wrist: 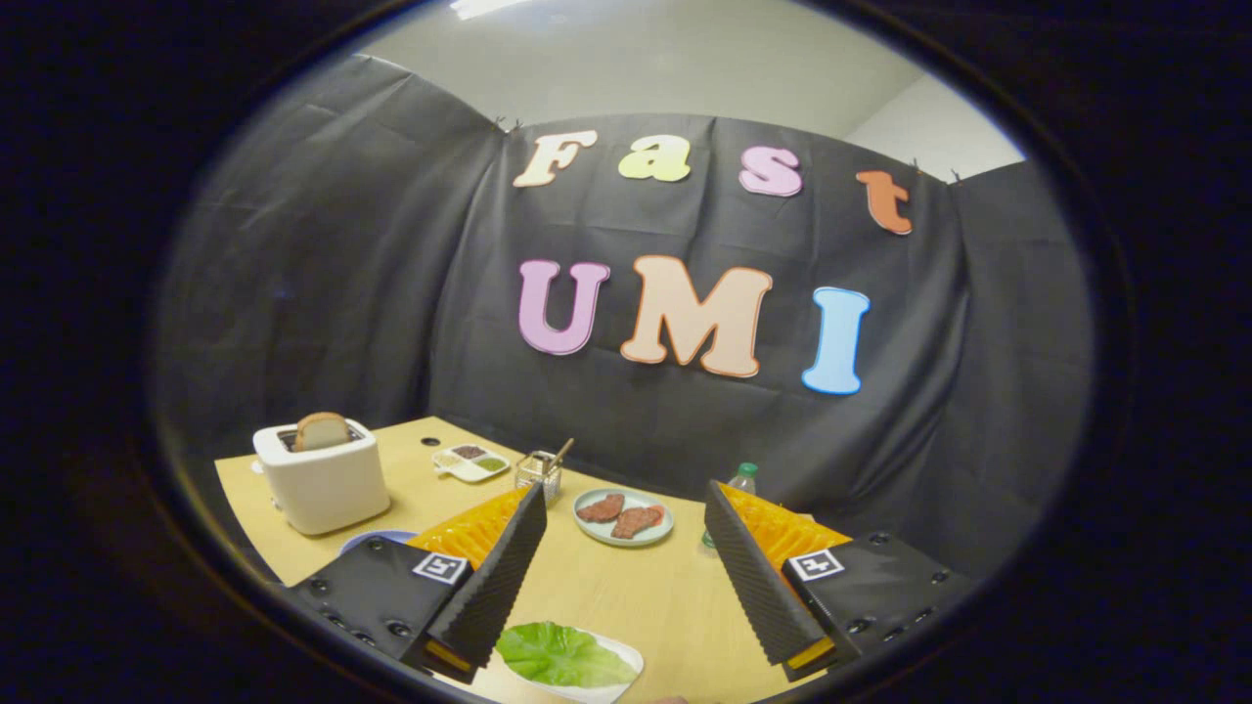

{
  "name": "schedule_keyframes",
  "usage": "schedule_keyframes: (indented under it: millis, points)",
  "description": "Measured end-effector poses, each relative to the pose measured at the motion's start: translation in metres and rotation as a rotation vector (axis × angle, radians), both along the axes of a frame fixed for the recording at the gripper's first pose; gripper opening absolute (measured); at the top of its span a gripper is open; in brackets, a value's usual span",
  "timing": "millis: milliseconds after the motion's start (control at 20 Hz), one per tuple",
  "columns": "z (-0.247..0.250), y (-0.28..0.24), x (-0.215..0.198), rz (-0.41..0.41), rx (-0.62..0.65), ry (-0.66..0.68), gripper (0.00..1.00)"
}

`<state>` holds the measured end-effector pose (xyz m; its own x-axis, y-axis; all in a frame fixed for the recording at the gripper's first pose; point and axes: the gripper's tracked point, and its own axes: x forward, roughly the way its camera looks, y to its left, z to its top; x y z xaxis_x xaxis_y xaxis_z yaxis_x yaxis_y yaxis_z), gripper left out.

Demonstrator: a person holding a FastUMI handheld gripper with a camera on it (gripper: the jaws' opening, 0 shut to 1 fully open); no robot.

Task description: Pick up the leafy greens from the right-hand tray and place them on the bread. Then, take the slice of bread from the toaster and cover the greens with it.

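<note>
Here the tool (626,557) hangs above the tabletop (626,596) with fingers wide apart, holding nothing. The leafy greens (562,655) lie on their tray (626,660) between the fingers; the bread slice (322,430) stands in the toaster (323,479).

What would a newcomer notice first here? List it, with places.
The gripper stands open above the wooden table, with bright leafy greens on a white tray low between its fingers. Beyond the fingers lies a plate with two brown patties. Further off beside it, a white toaster holds a bread slice.
</note>
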<state>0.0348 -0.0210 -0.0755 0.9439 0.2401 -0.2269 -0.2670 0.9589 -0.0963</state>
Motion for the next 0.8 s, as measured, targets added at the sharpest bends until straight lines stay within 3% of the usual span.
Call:
schedule_keyframes:
  millis: [800]
  points:
    - [-0.129, 0.014, -0.002, 0.303, -0.154, 0.301, 1.0]
